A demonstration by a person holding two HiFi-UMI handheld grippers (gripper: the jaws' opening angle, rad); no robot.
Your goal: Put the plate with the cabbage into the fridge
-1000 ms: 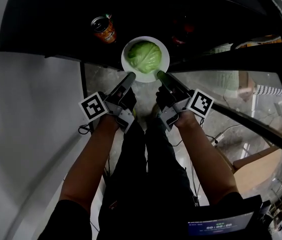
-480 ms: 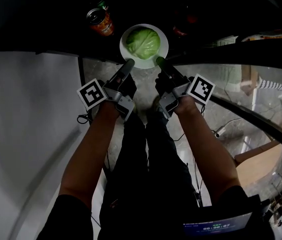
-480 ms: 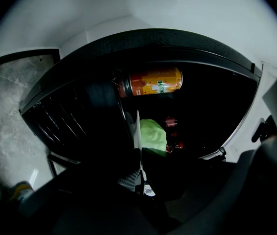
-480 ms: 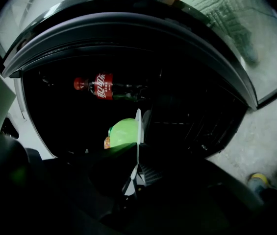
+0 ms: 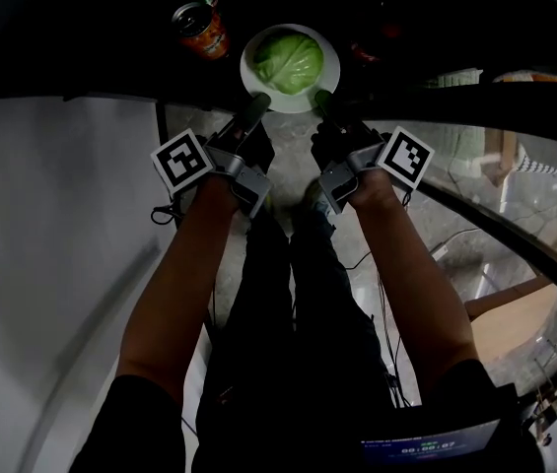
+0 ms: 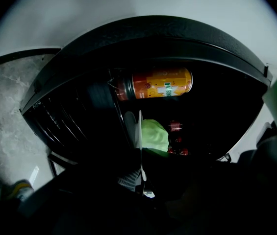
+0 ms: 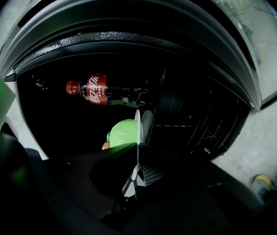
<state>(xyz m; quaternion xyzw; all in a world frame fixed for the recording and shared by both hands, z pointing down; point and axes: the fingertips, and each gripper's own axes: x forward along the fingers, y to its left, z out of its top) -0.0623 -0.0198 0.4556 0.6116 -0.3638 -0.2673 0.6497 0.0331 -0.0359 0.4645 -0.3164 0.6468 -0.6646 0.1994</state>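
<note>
White plate [image 5: 254,78] w/ cabbage [image 5: 290,59]: L gripper [image 5: 255,112] + R gripper [image 5: 323,100] both clamped on near rim, prob. for level entry into fridge [image 5: 81,28].

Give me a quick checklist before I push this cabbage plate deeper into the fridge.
1. Left tool shut on the plate rim: ok.
2. Right tool shut on the rim's near right: ok.
3. Cabbage sits mid-plate, away from the rim: ok.
4. Orange can apart from the plate's left side: ok.
5. Cola bottle clear of the plate on the right: cannot tell, too dark.
6. Landing spot beneath the plate: cannot tell, too dark.
</note>
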